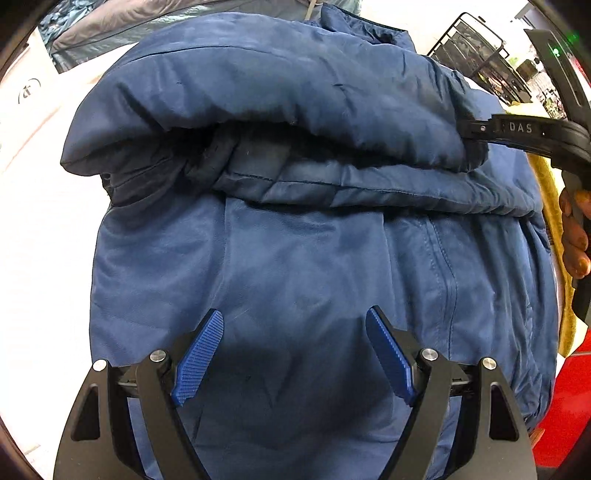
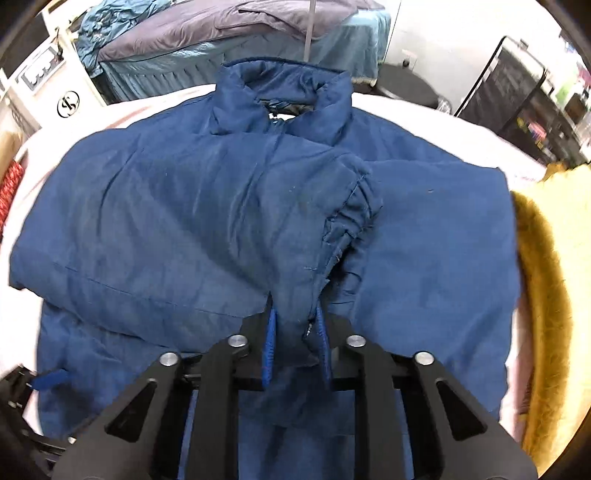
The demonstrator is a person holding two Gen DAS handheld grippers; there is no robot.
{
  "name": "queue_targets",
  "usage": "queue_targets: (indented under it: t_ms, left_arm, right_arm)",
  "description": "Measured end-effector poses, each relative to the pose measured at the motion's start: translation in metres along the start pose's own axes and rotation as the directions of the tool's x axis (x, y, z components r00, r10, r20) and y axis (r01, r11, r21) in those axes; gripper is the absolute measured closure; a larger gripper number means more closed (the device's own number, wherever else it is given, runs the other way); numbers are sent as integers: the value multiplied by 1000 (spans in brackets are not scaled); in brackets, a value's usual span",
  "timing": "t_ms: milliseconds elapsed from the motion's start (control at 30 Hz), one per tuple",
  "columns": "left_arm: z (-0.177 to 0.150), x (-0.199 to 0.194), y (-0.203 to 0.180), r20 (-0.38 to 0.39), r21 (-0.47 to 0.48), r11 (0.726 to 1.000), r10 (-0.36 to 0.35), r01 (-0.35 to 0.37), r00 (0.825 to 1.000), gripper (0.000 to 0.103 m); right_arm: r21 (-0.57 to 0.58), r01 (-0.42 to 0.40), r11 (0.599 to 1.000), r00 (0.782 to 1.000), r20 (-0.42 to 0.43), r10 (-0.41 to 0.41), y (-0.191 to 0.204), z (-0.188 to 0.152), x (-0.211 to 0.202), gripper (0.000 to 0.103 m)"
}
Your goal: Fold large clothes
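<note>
White counter [image 2: 424,110] under everything, teal and grey bedding [image 2: 229,33] heaped at the upper left of the right wrist frame, black wire rack [image 2: 517,88] at upper right; blue padded jacket [image 2: 166,221] spread flat across the middle of the counter, collar [image 2: 280,88] standing up toward the top of frame, zip closed below it; yellow fuzzy cloth [image 2: 543,277] at the right edge, just beside the jacket's side; red patterned fabric [image 2: 9,192] at the far left edge.

Right gripper [image 2: 295,350] at lower centre of its frame, jaws pinched together on a bunch of the jacket's sleeve, blue pads nearly hidden by the cloth; gathered elastic cuff [image 2: 354,221] sits just above the pinch, sleeve folded over the jacket's chest.

Left wrist view: left gripper [image 1: 295,354] at bottom centre, jaws spread wide, nothing between them, hovering over the flat lower panel of the jacket [image 1: 295,258]; folded sleeve [image 1: 277,103] lies across the upper half of the frame; right gripper [image 1: 476,129] enters from the right edge at the sleeve end, a hand [image 1: 576,236] behind it on the handle.
</note>
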State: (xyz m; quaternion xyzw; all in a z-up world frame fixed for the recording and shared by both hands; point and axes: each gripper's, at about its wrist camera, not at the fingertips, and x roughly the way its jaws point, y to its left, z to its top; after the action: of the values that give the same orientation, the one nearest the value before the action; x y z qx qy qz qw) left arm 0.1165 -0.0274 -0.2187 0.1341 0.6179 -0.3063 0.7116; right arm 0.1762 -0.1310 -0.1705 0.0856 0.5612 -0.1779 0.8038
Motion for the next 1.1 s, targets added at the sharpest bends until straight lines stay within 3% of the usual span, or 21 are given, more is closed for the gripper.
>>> queue_targets:
  t_ms: [167, 333, 467, 600, 733, 800, 867, 967, 1100]
  left_arm:
    - [-5, 0, 10, -11, -22, 1000, 10, -10, 1000, 26]
    - [-11, -11, 23, 15, -43, 999, 11, -10, 1000, 26]
    - [0, -40, 27, 121, -28, 999, 19, -16, 992, 26]
    - [31, -73, 34, 254, -9, 999, 50, -49, 966, 24]
    - [73, -82, 37, 294, -21, 998, 65, -62, 953, 22]
    - [95, -76, 37, 277, -16, 996, 90, -89, 957, 18]
    - [117, -56, 38, 211, -3, 994, 109, -111, 971, 18]
    - [136, -21, 34, 89, 4, 995, 95, -95, 991, 12]
    - [138, 24, 33, -25, 57, 987, 154, -152, 988, 5]
  right_arm:
    - [44, 53, 998, 998, 41, -55, -19, -9, -10, 88]
    - [83, 52, 995, 999, -9, -51, -32, -13, 3, 88]
    - [119, 92, 989, 996, -15, -91, -31, -13, 5, 88]
    - [223, 94, 970, 995, -35, -89, -47, -21, 5, 88]
    - [170, 87, 982, 995, -59, -77, -47, -21, 13, 83]
    - [166, 80, 983, 995, -72, -69, -48, -19, 15, 80]
    - [193, 72, 979, 993, -101, -53, -54, -20, 20, 68]
    - [261, 27, 965, 992, -122, 5, -67, -21, 29, 65]
    - [238, 26, 971, 989, -150, 10, -66, -16, 37, 63]
